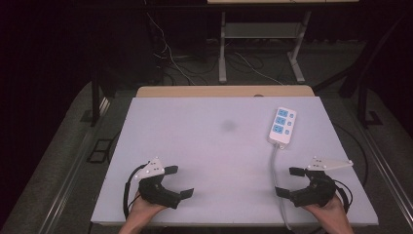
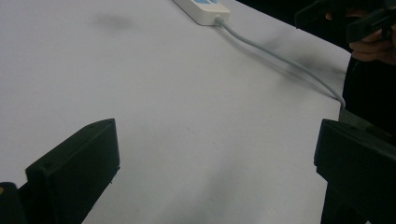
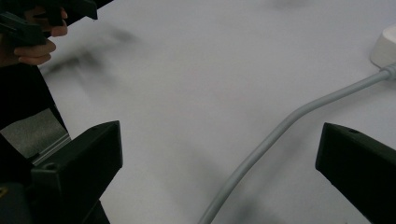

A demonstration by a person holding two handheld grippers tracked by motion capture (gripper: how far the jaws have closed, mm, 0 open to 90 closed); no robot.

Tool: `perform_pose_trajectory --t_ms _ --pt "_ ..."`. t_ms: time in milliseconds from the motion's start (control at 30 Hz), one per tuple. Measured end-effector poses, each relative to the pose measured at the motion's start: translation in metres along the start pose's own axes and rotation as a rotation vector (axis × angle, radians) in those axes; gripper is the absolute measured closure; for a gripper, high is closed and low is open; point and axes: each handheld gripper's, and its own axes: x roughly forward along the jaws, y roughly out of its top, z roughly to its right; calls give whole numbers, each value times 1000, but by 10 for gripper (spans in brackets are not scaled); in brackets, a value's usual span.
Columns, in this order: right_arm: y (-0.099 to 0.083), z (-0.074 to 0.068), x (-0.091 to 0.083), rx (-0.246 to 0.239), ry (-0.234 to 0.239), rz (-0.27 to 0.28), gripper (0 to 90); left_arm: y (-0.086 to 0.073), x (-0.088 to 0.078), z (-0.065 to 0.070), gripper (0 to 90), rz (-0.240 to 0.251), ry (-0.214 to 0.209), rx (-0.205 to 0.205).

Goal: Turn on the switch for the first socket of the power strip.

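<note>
Power strip [image 1: 282, 126], white with blue sockets, lies at the far right of the white table [image 1: 204, 146], its grey cable [image 1: 275, 168] running back to the near edge. Left gripper [image 1: 182, 181] and right gripper [image 1: 287, 181] hover at the near corners, jaws spread, gripping nothing

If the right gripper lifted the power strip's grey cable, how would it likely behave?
The cable curves loosely across the table, so it would probably sag and bend. Its round, smooth surface may slip between hard jaws. Lifting it would likely drag the flat power strip, which looks unlikely to roll.
</note>
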Motion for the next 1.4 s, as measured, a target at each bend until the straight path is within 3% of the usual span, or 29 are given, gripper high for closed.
perform_pose_trajectory --t_ms 833,1400 --pt "27 2 5 -27 9 -57 2 0 1 -1 0 -11 3 -2" --pt "43 16 -4 -20 2 -79 2 -1 1 -1 0 -3 14 -7"
